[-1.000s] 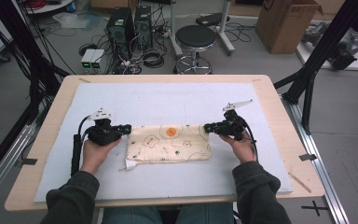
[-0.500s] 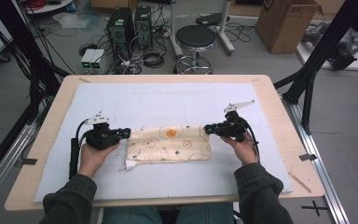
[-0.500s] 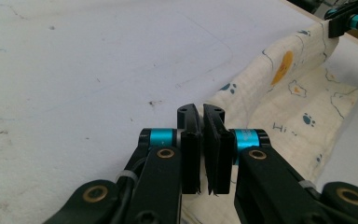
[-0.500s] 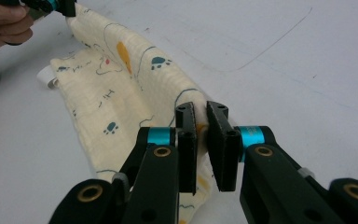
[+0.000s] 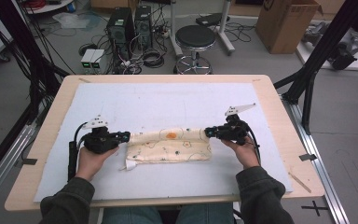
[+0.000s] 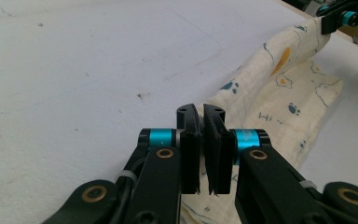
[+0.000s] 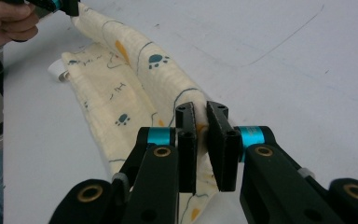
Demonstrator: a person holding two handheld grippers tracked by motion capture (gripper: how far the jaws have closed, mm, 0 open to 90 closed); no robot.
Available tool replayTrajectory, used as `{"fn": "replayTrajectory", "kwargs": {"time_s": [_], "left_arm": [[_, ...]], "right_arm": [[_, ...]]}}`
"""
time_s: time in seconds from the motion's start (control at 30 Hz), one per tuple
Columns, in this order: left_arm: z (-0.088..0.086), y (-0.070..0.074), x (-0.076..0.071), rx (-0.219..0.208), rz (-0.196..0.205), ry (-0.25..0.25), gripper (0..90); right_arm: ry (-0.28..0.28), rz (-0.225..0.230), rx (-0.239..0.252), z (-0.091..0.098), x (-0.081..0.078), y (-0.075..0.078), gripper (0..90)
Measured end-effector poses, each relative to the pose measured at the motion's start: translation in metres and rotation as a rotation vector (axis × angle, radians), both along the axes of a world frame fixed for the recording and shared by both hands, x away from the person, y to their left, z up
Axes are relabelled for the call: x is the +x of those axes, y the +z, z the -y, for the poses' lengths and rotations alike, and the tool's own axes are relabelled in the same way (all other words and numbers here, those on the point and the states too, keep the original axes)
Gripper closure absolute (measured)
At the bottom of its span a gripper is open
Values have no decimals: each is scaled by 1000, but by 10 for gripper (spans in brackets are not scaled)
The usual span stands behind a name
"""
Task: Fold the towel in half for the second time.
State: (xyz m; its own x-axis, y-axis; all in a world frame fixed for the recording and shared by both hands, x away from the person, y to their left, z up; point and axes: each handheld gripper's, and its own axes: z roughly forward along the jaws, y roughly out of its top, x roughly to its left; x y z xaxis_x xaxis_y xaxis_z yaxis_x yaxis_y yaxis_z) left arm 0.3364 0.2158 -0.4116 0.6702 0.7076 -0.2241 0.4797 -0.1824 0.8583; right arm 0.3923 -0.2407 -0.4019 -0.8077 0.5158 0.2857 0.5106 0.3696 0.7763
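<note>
White-covered table (image 5: pixel 168 100): left gripper (image 5: pixel 125 136) and right gripper (image 5: pixel 208 132) are pinching cloth (image 5: pixel 170 145) ends, folding, probably; next, carrying the fold evenly across.

The left gripper (image 6: pixel 204 140) rises from the bottom edge, its two black jaws nearly closed, with a thin fold of cream cloth (image 6: pixel 279 93) pinched between them. The cloth bears small printed figures: blue paw marks, an orange patch and thin dark outlines. From the jaws it runs away up and to the right as a raised, rolled ridge, with a flatter layer spread out to the right of that ridge and passing beneath the right jaw arm. At the far end of the ridge, well beyond the jaw tips, the other gripper (image 6: pixel 342 16) touches the cloth's end. Left of and ahead of the jaws lies a white table cover (image 6: pixel 84 70), scuffed and speckled.
</note>
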Motion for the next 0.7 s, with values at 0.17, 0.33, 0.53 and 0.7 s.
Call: {"fn": "replayTrajectory", "kwargs": {"time_s": [0.17, 0.33, 0.53, 0.7], "left_arm": [[1, -1, -3, 3, 4, -12, 844], [3, -1, -6, 23, 13, -24, 842], [5, -1, -10, 60, 19, -35, 837], [3, -6, -14, 73, 20, -40, 836]], "right_arm": [[2, -9, 9, 3, -5, -5, 824], [7, -7, 20, 4, -9, -9, 824], [21, -3, 17, 4, -13, -11, 823], [30, -4, 12, 5, -16, -14, 822]]}}
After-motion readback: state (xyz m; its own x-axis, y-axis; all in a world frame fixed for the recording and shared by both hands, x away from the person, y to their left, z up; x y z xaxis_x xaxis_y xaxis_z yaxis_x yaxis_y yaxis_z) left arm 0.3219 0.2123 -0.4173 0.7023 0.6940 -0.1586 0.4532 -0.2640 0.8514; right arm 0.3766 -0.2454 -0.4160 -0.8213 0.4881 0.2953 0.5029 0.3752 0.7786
